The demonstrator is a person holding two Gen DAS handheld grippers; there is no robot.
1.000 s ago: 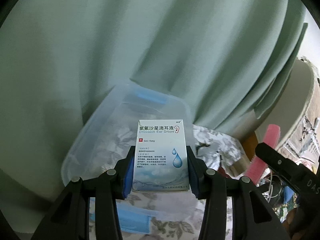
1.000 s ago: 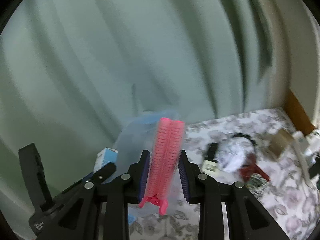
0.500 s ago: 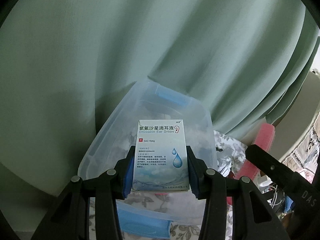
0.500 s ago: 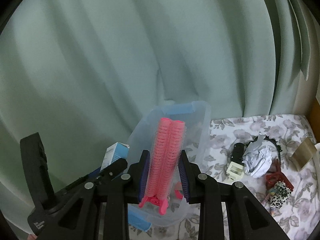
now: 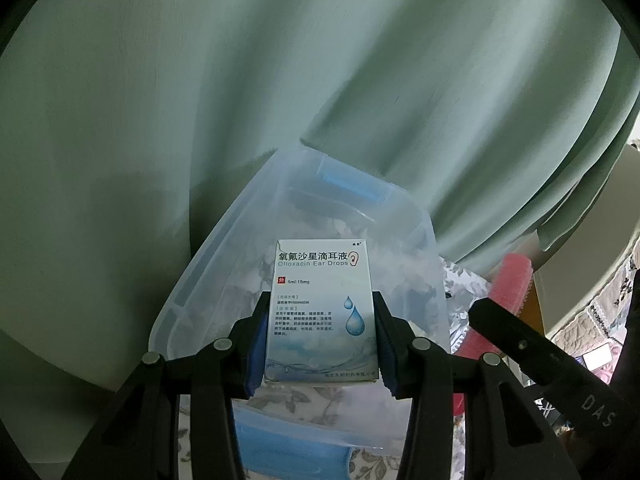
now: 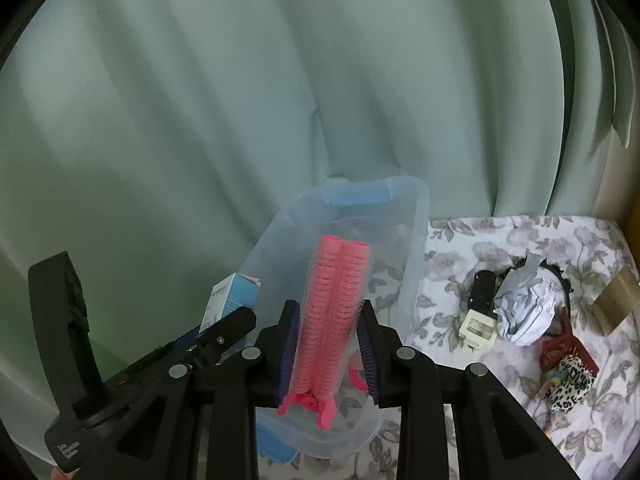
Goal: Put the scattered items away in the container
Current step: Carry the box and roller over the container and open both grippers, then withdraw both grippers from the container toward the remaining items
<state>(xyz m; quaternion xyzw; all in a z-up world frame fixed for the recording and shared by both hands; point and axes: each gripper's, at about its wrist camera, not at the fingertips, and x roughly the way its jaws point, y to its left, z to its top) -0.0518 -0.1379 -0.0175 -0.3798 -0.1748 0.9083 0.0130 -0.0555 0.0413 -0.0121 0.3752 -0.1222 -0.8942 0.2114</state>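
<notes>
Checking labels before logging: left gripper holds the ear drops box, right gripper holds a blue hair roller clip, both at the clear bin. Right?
One error: the hair roller clip is pink, not blue, as the right wrist view shows. The rest holds: the left gripper grips the ear drops box, the right gripper grips the clip, both at the clear bin.

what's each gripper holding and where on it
Left gripper: ear drops box, by its lower side edges. Right gripper: pink hair roller clip, by its lower sides.

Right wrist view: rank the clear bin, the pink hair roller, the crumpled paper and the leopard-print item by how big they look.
1. Clear bin
2. Pink hair roller, though nearness to the camera inflates it
3. Crumpled paper
4. Leopard-print item
</notes>
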